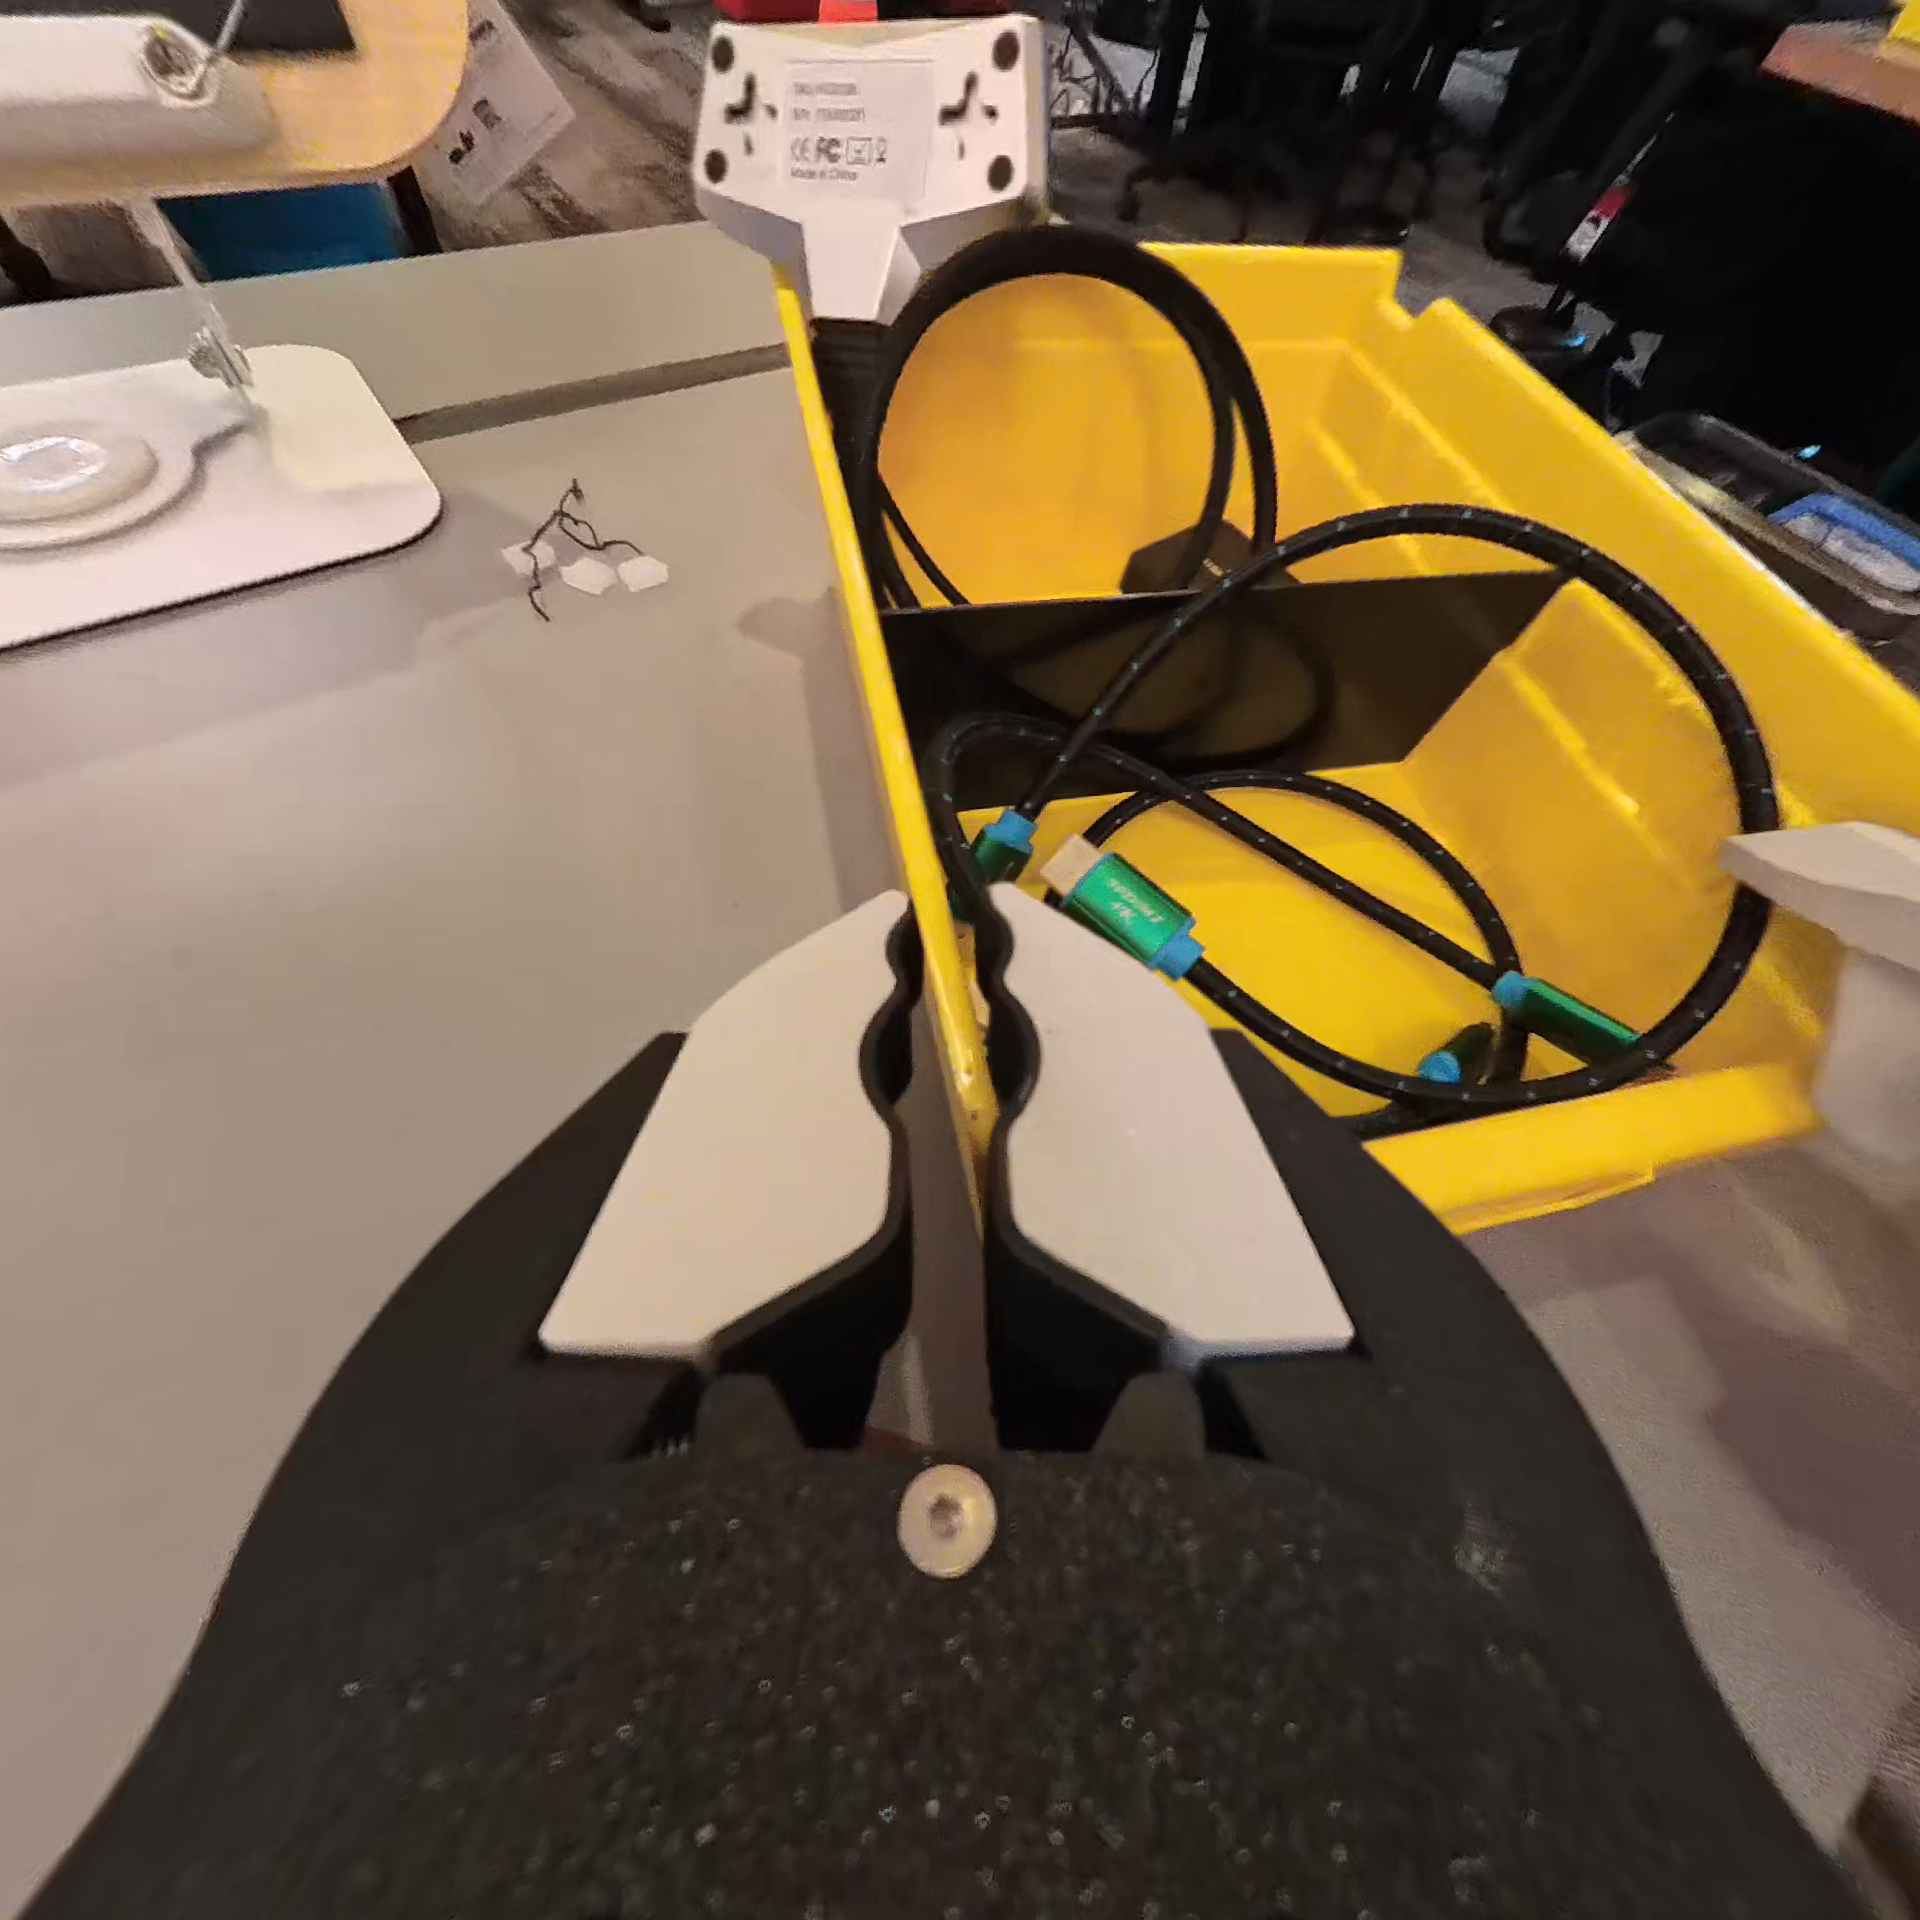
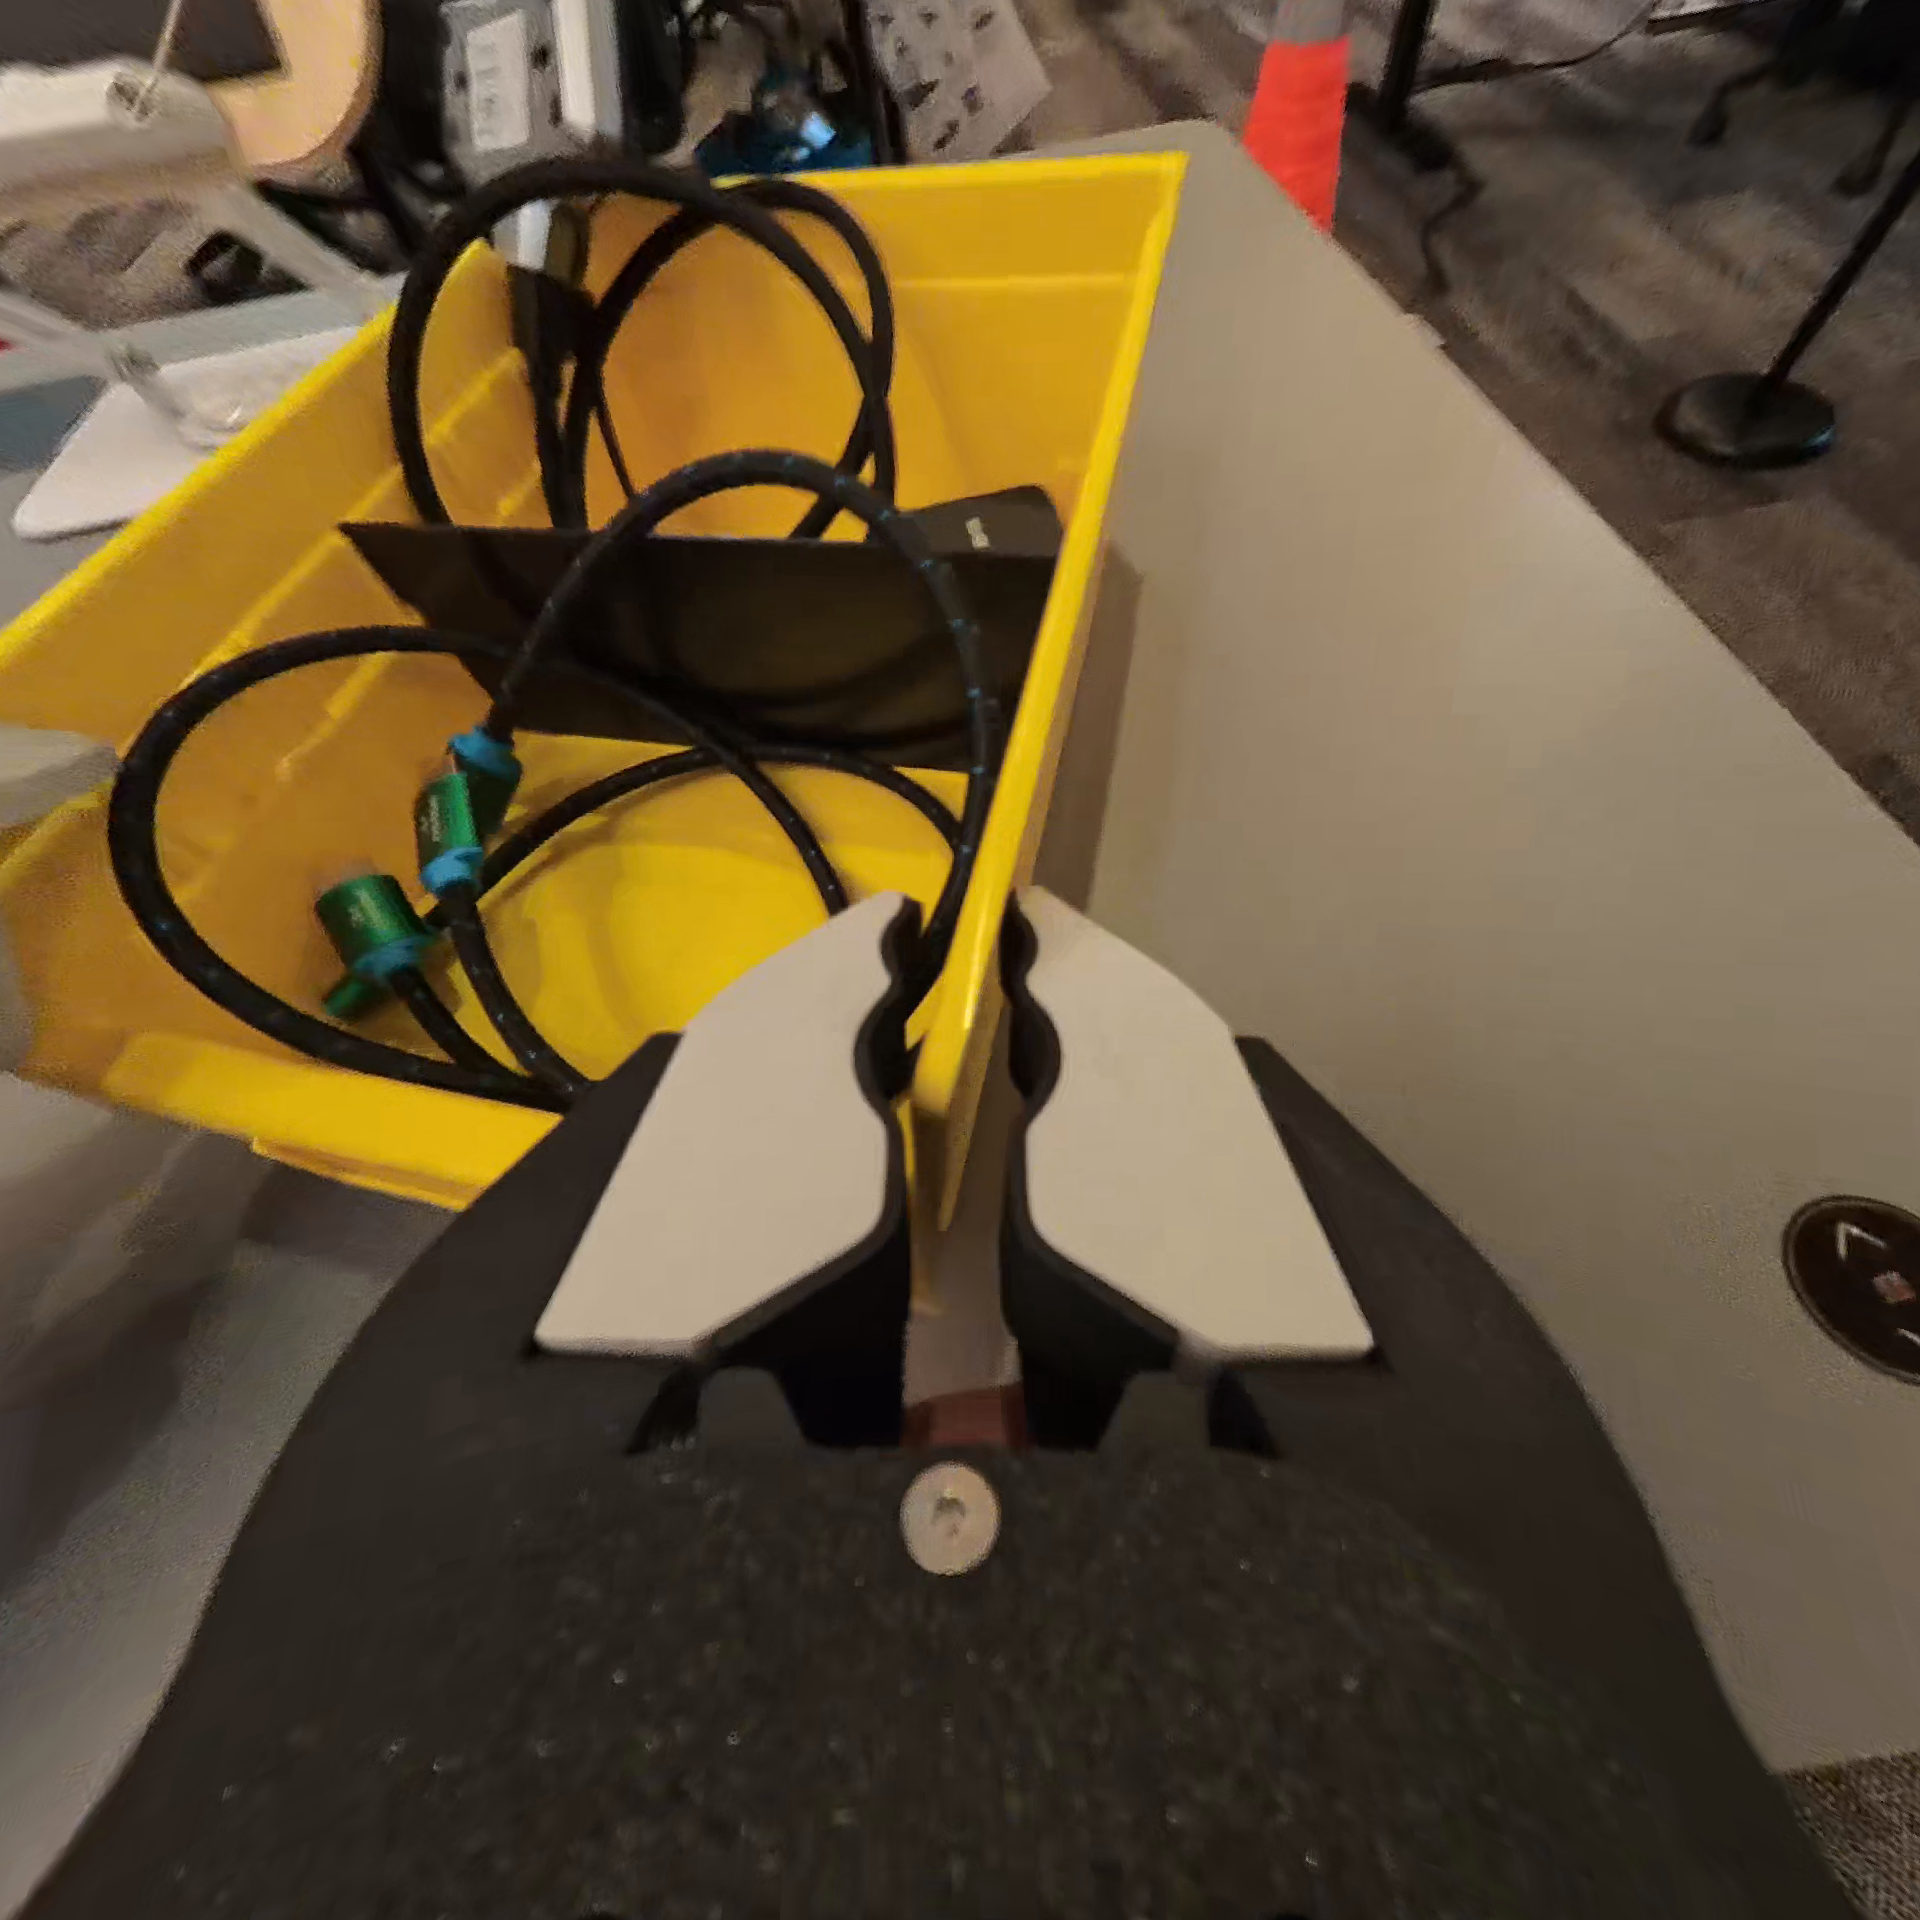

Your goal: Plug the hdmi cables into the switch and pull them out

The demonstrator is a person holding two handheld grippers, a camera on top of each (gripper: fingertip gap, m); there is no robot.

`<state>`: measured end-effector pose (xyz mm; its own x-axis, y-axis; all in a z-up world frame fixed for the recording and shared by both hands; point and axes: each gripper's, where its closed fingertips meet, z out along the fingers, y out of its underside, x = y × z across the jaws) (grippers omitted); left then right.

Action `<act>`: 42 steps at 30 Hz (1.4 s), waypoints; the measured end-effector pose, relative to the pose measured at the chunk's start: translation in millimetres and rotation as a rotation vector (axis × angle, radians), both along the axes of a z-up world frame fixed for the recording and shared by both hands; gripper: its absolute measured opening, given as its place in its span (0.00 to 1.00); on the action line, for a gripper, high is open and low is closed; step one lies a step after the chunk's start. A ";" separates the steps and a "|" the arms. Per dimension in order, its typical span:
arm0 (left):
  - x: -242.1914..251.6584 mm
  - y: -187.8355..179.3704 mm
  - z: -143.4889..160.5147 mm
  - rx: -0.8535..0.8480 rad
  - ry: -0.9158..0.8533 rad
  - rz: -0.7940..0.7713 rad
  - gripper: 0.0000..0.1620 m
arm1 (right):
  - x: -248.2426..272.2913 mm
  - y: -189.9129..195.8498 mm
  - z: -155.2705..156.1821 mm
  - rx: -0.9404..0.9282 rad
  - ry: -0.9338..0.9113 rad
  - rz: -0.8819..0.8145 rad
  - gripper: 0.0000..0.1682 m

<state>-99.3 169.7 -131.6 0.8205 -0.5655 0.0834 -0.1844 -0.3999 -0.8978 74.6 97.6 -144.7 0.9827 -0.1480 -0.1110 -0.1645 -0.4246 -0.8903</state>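
Each tool pinches a side wall of the yellow bin (image 1: 1538,1153): the left tool (image 1: 945,940) clenches one wall, the right tool (image 2: 958,930) the opposite, likely to carry it. Ahead, between them, lie the HDMI cables (image 1: 1122,909) and the black switch (image 2: 997,525).

This looks like an electronics lab or office workroom. A grey surface (image 2: 1455,727) with a round inset control button (image 2: 1860,1299) carries a yellow parts bin (image 1: 1621,1132) of coiled cables. Beyond its far edge lie carpeted floor (image 2: 1610,260), black stand bases (image 2: 1745,416), an orange cone (image 2: 1294,104), and tangled wiring around dark furniture.
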 end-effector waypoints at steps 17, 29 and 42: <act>-227.8 -48.2 40.1 0.215 0.125 0.333 0.05 | -206.6 20.5 36.4 0.118 -0.041 0.235 0.06; -263.8 -51.7 13.1 0.013 -0.039 0.208 0.18 | -256.8 51.1 9.8 0.113 -0.041 0.427 0.07; -534.3 -51.2 45.1 0.080 -0.130 0.529 0.31 | -318.6 -28.5 20.9 0.042 -0.070 0.984 0.06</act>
